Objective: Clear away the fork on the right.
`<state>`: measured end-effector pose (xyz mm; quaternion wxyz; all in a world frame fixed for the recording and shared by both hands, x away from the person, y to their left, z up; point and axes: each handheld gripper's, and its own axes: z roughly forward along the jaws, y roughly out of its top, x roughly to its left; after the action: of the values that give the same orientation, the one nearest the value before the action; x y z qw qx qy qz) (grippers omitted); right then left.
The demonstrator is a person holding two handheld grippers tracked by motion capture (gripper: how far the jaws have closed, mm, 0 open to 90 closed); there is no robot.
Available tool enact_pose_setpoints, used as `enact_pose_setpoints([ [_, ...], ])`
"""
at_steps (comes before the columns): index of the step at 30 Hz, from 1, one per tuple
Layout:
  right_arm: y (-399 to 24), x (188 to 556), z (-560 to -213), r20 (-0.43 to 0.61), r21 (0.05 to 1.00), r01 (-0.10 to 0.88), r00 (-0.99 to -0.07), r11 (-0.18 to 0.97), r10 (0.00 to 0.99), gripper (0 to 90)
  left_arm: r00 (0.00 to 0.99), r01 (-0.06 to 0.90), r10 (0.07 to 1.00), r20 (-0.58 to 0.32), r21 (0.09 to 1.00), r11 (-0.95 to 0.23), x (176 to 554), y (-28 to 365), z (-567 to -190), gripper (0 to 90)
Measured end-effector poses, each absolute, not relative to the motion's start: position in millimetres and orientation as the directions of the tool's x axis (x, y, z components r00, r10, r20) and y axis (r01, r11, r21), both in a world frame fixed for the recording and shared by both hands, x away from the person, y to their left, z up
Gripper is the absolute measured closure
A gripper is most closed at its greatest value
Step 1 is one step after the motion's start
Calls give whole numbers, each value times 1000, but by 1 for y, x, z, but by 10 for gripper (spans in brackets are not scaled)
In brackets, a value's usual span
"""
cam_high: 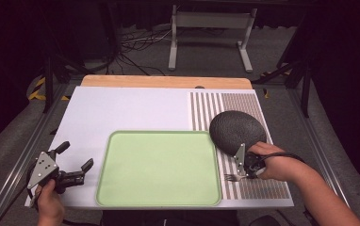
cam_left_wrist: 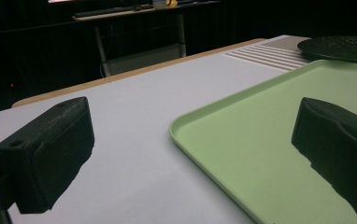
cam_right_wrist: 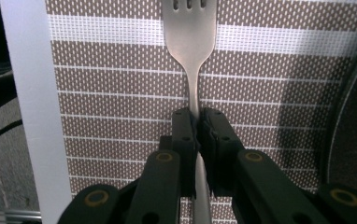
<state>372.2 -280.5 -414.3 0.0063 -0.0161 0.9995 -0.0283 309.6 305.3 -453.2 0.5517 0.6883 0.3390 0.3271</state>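
Observation:
A silver fork point(cam_right_wrist: 190, 42) lies over the brown striped placemat point(cam_right_wrist: 120, 102), its handle pinched by my right gripper point(cam_right_wrist: 196, 122), which is shut on it. From above, the fork point(cam_high: 232, 177) points left just below the dark round plate point(cam_high: 237, 129), and the right gripper point(cam_high: 249, 172) sits at the placemat's near part. My left gripper point(cam_high: 77, 159) hovers open at the table's near left, beside the pale green tray point(cam_high: 159, 200). Its two black fingers point(cam_left_wrist: 50, 154) stand wide apart, one over the white table, the other over the tray point(cam_left_wrist: 260, 154).
The white tabletop point(cam_high: 121, 110) stretches behind the tray. A wooden board edge point(cam_high: 166, 81) runs along the far side. A metal frame stand point(cam_high: 211, 37) and cables lie on the floor beyond. The dark plate point(cam_left_wrist: 340, 46) sits past the tray's far corner.

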Motion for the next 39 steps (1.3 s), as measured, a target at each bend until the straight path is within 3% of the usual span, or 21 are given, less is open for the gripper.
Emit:
enact_pose_setpoints([
  [16, -281, 371, -414, -14, -52, -53, -998, 997, -54, 849, 556, 107, 828, 73, 982, -158, 309, 306, -453, 0],
  [39, -281, 375, -376, -91, 116, -1, -996, 993, 10, 850, 554, 105, 829, 74, 982, -158, 309, 306, -453, 0],
])
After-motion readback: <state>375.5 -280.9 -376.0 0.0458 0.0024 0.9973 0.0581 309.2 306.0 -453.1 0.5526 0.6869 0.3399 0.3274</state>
